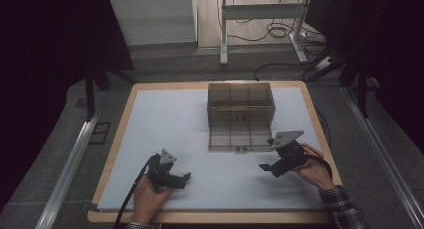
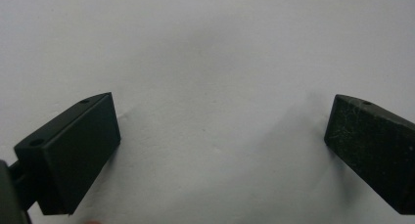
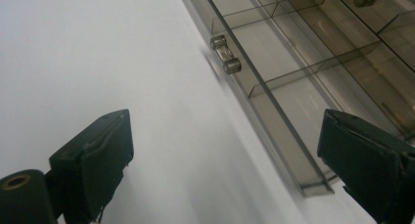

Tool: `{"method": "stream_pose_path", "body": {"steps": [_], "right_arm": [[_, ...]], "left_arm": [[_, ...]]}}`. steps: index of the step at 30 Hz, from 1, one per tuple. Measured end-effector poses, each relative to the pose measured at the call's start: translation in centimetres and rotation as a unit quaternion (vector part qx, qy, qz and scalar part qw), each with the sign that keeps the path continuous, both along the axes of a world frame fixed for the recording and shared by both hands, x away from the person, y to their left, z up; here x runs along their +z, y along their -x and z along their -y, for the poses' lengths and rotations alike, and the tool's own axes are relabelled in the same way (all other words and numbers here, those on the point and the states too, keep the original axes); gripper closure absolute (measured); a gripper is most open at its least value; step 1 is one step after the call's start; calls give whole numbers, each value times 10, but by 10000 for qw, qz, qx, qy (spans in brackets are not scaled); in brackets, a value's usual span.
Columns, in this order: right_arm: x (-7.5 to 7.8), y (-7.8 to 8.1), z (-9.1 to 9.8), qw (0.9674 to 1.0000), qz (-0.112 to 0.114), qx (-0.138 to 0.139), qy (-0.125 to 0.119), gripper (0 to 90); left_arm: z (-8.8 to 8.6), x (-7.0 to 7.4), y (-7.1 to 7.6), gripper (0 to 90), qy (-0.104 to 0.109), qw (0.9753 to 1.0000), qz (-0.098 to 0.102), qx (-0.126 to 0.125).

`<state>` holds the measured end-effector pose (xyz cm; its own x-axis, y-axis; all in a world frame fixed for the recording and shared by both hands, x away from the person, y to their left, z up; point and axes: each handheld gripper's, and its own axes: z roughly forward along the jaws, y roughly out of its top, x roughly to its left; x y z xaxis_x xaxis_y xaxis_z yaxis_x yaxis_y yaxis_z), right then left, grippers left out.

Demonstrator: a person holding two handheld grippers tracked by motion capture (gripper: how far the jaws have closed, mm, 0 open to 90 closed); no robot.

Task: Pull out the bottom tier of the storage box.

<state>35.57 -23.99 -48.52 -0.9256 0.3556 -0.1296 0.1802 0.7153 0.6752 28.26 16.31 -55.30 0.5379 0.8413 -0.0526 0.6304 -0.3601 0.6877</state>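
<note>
A smoky clear plastic cabinet (image 1: 241,103) stands at the back middle of the white mat (image 1: 170,124). Its low drawer (image 1: 240,138) is pulled out toward me, with a small handle (image 1: 241,149) on the front. My right gripper (image 1: 267,169) hovers just right of the drawer's front corner, jaws open and nothing between them. In the right gripper view (image 3: 225,150) the divided drawer (image 3: 293,72) and its handle (image 3: 225,54) run past the right jaw. My left gripper (image 1: 186,179) rests low on the mat at the front left, open and holding nothing. Bare mat lies between its jaws in the left gripper view (image 2: 220,136).
The mat lies on a wooden tabletop (image 1: 210,217) whose edge shows all round. Beyond the table are a white desk frame (image 1: 223,34) and loose cables (image 1: 280,29) on the floor. Metal rails (image 1: 67,174) run along both sides.
</note>
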Motion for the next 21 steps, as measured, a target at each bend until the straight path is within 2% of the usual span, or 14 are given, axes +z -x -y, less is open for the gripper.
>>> {"method": "stream_pose_path", "body": {"steps": [10,21], "right_arm": [[-5,14,12,9997,-39,-227,-75,40],[-18,27,29,9988,45,-465,-121,13]], "left_arm": [[0,0,0,0,6,10000,1,5],[0,0,0,0,9,10000,2,3]]}}
